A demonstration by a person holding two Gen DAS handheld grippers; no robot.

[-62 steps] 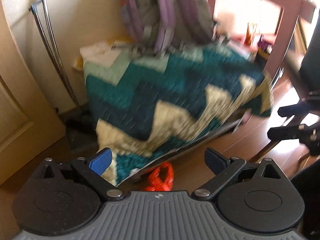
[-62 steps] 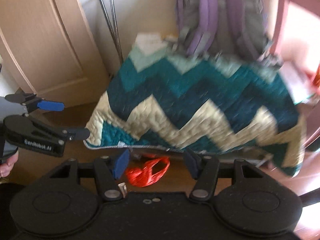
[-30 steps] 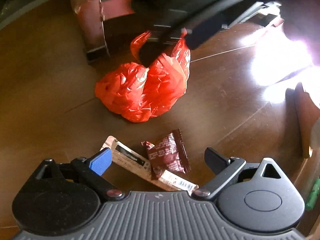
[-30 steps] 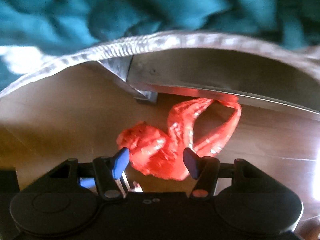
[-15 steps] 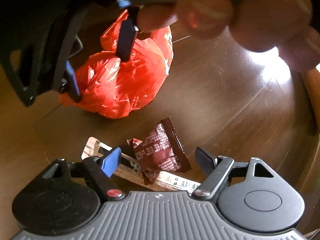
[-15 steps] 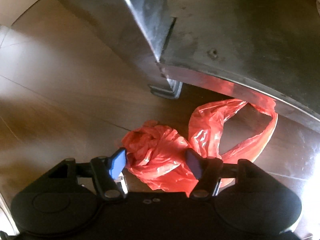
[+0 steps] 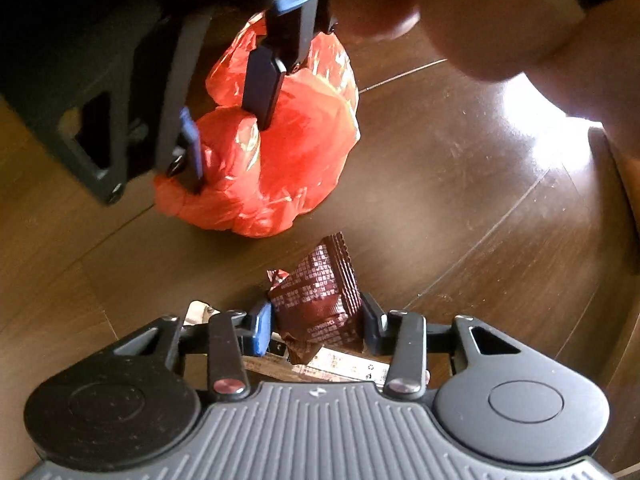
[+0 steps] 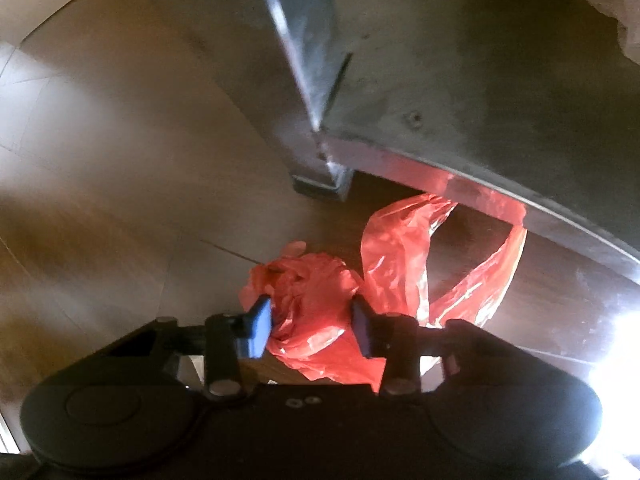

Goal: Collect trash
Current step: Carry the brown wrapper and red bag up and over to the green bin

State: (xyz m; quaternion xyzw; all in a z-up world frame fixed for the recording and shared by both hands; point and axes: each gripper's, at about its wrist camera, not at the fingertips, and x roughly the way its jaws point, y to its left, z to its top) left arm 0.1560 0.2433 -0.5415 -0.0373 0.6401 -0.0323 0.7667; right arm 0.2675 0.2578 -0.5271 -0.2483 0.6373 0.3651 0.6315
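A brown snack wrapper (image 7: 320, 300) lies on the dark wood floor, on top of a long pale wrapper (image 7: 344, 364). My left gripper (image 7: 316, 330) points down over it; its jaws are closing and both pads touch the brown wrapper's sides. Beyond it sits a crumpled red plastic bag (image 7: 288, 160) (image 8: 312, 308). My right gripper (image 8: 310, 330) (image 7: 228, 120) comes down on the bag from above. Its jaws are closing too, with a bunched fold of the bag pinched between the pads. The bag's handle loops (image 8: 480, 276) trail off under the furniture.
A metal furniture leg (image 8: 320, 176) and a low frame rail (image 8: 520, 216) stand just behind the bag. A person's fingers (image 7: 500, 12) hold the right gripper at the top of the left wrist view. Sun glare marks the floor (image 7: 552, 136) to the right.
Both grippers have narrowed from wide open. The left one now pinches the brown wrapper and the right one pinches the red bag after coming down lower onto it.
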